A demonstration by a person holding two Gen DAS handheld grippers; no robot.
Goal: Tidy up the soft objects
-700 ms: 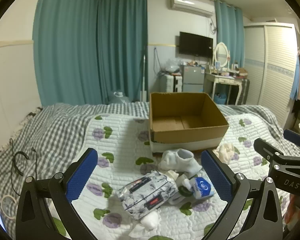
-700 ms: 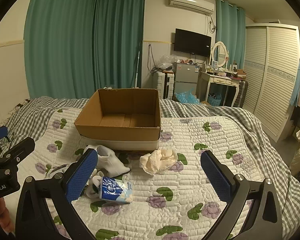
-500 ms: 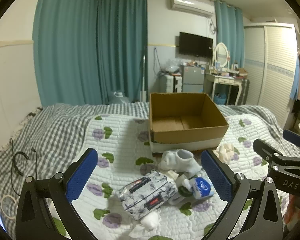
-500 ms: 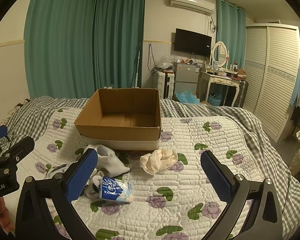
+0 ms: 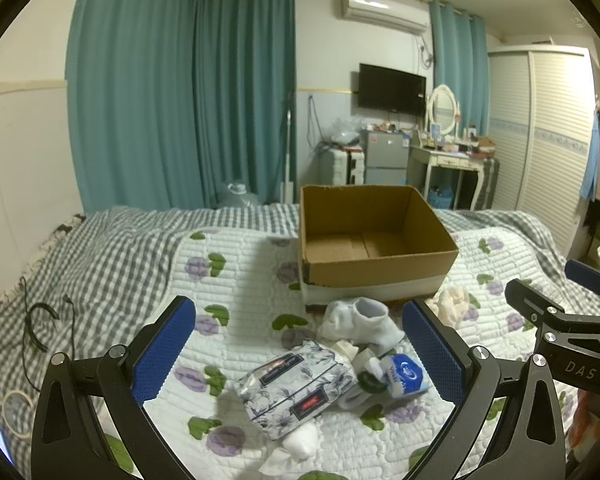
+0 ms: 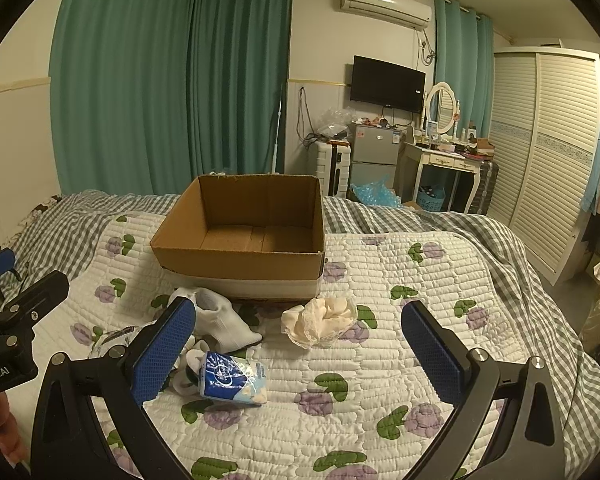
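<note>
An empty cardboard box (image 5: 374,240) (image 6: 244,236) stands on the quilted bed. In front of it lie a white sock (image 5: 360,322) (image 6: 220,320), a floral tissue pack (image 5: 296,388), a blue tissue pack (image 5: 404,374) (image 6: 232,378), a small white ball (image 5: 300,442) and a cream lace cloth (image 5: 448,304) (image 6: 320,318). My left gripper (image 5: 298,354) is open and empty, held above the floral pack. My right gripper (image 6: 298,354) is open and empty, above the quilt just right of the blue pack.
The flowered quilt (image 6: 400,280) lies over a grey checked blanket (image 5: 92,256). A black cable (image 5: 40,320) lies at the left edge of the bed. Teal curtains, a dressing table (image 6: 448,160) and a wardrobe (image 6: 548,152) stand beyond the bed.
</note>
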